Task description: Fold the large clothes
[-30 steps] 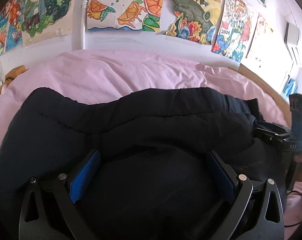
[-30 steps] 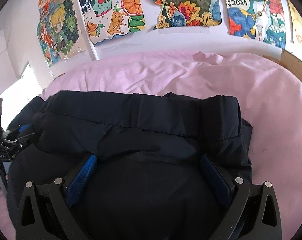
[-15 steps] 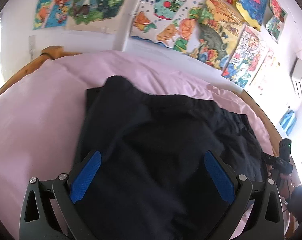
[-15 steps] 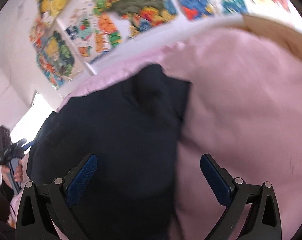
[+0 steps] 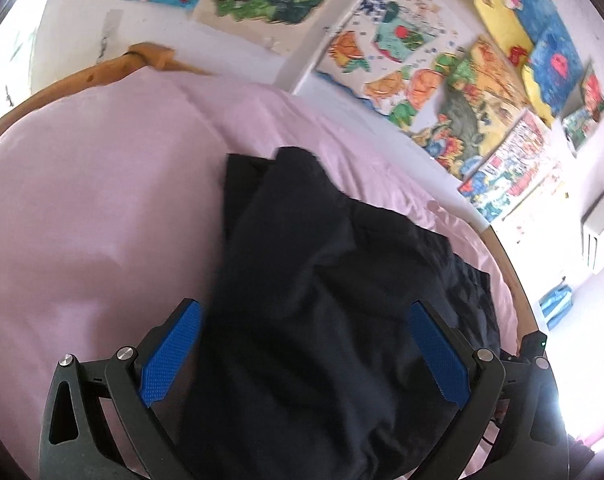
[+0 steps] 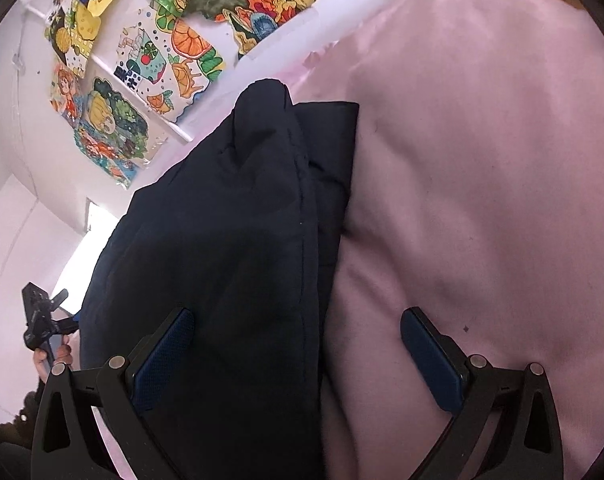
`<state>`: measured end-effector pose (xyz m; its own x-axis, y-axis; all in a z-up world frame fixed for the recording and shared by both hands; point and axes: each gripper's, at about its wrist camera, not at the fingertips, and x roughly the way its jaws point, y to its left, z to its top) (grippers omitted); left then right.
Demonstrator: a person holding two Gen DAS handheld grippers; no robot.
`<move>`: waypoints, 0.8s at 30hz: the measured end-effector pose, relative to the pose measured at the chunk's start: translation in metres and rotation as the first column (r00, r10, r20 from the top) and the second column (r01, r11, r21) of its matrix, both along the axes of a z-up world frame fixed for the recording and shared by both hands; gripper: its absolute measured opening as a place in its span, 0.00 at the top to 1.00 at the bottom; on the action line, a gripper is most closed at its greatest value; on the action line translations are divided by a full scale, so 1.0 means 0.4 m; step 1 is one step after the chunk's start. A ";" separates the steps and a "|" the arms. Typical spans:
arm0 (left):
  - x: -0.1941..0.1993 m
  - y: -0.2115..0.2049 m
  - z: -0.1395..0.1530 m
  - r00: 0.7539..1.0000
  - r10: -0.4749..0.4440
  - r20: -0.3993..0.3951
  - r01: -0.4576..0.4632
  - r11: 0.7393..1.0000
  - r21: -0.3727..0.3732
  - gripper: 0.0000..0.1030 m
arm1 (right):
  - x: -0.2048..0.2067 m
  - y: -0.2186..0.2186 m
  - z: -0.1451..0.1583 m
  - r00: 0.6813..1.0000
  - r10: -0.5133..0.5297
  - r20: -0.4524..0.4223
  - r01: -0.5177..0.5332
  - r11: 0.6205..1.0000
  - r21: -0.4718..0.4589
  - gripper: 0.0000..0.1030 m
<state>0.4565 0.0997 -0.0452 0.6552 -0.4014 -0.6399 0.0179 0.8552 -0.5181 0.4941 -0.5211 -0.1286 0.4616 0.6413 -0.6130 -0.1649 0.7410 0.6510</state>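
A large dark navy padded garment (image 5: 321, 280) lies bunched on a pink bedsheet (image 5: 82, 220). My left gripper (image 5: 303, 354) is open and empty, raised over the garment's left part. The garment also shows in the right wrist view (image 6: 230, 240), folded along its right edge. My right gripper (image 6: 298, 356) is open and empty, raised over that right edge, with its right finger (image 6: 429, 352) above the pink sheet (image 6: 481, 180). The left gripper's body (image 6: 42, 316) and the hand holding it show at the left of the right wrist view.
A wooden bed frame (image 5: 102, 68) curves round the sheet's far side. Colourful drawings (image 5: 421, 72) hang on the white wall behind the bed. The other gripper's body (image 5: 533, 352) shows at the garment's right end.
Both grippers have lifted off the garment and swung apart, the left view turning left, the right view turning right. The garment stays on the bed, seen from farther away.
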 end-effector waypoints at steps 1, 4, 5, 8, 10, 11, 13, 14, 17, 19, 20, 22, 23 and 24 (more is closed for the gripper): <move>0.002 0.013 -0.012 1.000 0.011 -0.018 -0.011 1.000 -0.005 0.01 | 0.009 -0.001 0.003 1.000 0.017 -0.008 -0.017 1.000 0.002 0.00; 0.006 0.042 -0.044 0.998 0.028 -0.063 -0.031 0.999 -0.041 0.01 | 0.051 -0.002 0.028 0.999 0.031 0.014 -0.030 0.999 -0.010 0.00; 0.009 0.049 -0.054 0.997 0.027 -0.075 -0.032 0.997 -0.064 0.01 | 0.070 -0.003 0.037 0.999 0.027 0.027 -0.027 1.000 -0.010 0.00; 0.021 0.054 -0.062 0.996 0.001 -0.087 -0.008 0.996 -0.084 0.01 | 0.131 0.005 0.033 0.999 0.049 0.010 -0.049 0.998 0.024 0.00; 0.031 0.048 -0.061 0.996 -0.038 -0.082 0.031 0.996 -0.082 0.01 | 0.169 0.022 0.016 0.997 0.069 -0.029 -0.068 0.997 0.023 0.00; 0.038 0.044 -0.064 0.994 -0.063 -0.084 0.056 0.995 -0.083 0.01 | 0.181 0.034 0.007 0.996 0.073 -0.042 -0.073 0.997 0.006 0.00; 0.050 0.036 -0.078 0.988 -0.115 -0.102 0.106 0.991 -0.084 0.01 | 0.187 0.046 -0.013 0.993 0.106 -0.061 -0.106 0.994 0.002 0.00; 0.056 0.036 -0.086 0.985 -0.134 -0.111 0.126 0.989 -0.083 0.01 | 0.185 0.047 -0.023 0.990 0.124 -0.071 -0.123 0.992 0.009 0.00; 0.075 0.035 -0.102 0.975 -0.184 -0.128 0.175 0.981 -0.078 0.01 | 0.166 0.035 -0.038 0.984 0.161 -0.073 -0.155 0.985 0.072 0.00; 0.095 0.030 -0.107 0.962 -0.230 -0.145 0.222 0.973 -0.070 0.01 | 0.151 0.032 -0.039 0.986 0.160 -0.052 -0.156 0.985 0.073 0.00; 0.103 0.025 -0.108 0.957 -0.248 -0.148 0.242 0.968 -0.060 0.01 | 0.143 0.033 -0.041 0.988 0.151 -0.035 -0.148 0.987 0.065 0.00; 0.138 0.007 -0.107 0.935 -0.314 -0.165 0.318 0.948 -0.006 0.01 | 0.132 0.036 -0.046 0.990 0.140 -0.011 -0.139 0.989 0.049 0.00; 0.155 -0.001 -0.104 0.923 -0.346 -0.169 0.355 0.934 0.030 0.01 | 0.126 0.036 -0.049 0.991 0.137 0.004 -0.137 0.990 0.043 0.00; 0.174 -0.011 -0.101 0.910 -0.377 -0.172 0.392 0.918 0.064 0.01 | 0.123 0.036 -0.051 0.991 0.134 0.011 -0.134 0.990 0.042 0.00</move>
<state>0.5262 0.0954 -0.0855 0.3535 -0.5351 -0.7673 0.2829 0.8430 -0.4576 0.5433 -0.5066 -0.1490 0.3749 0.7228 -0.5805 -0.2664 0.6838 0.6793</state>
